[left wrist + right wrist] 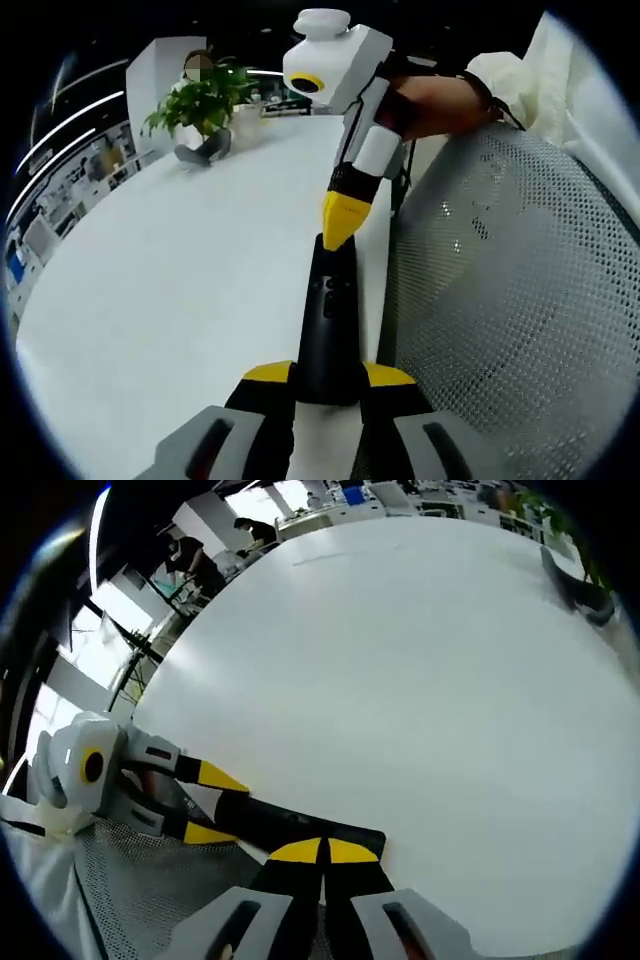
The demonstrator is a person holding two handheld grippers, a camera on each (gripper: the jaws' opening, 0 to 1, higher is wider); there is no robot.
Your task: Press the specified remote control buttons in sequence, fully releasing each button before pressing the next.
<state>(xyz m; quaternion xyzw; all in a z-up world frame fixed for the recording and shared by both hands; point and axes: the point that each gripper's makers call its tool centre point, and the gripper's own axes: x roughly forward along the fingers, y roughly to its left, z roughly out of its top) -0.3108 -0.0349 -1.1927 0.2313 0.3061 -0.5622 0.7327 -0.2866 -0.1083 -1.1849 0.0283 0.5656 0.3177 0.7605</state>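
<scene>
Nearest the lens in the left gripper view, our left gripper (325, 385) clamps the near end of the black remote control (328, 320), one yellow-tipped jaw on each long side. We see the remote running away from us along the edge of the white tabletop (200, 290), its button face up, beside a grey mesh chair back (510, 300).

Right gripper (342, 225) comes in from the far end, jaws drawn together to a narrow point, tip on or just above the remote's upper face; contact we cannot confirm. In the right gripper view those jaws sit closed together (322, 852) over the remote (300, 825), empty.

Handling, as we judge it: light, rigid plastic shell, smooth and likely slippery, apt to pivot under a press. Best held by the long sides at the lower end, clear of buttons.

Potted plant (200, 100) stands far off.
</scene>
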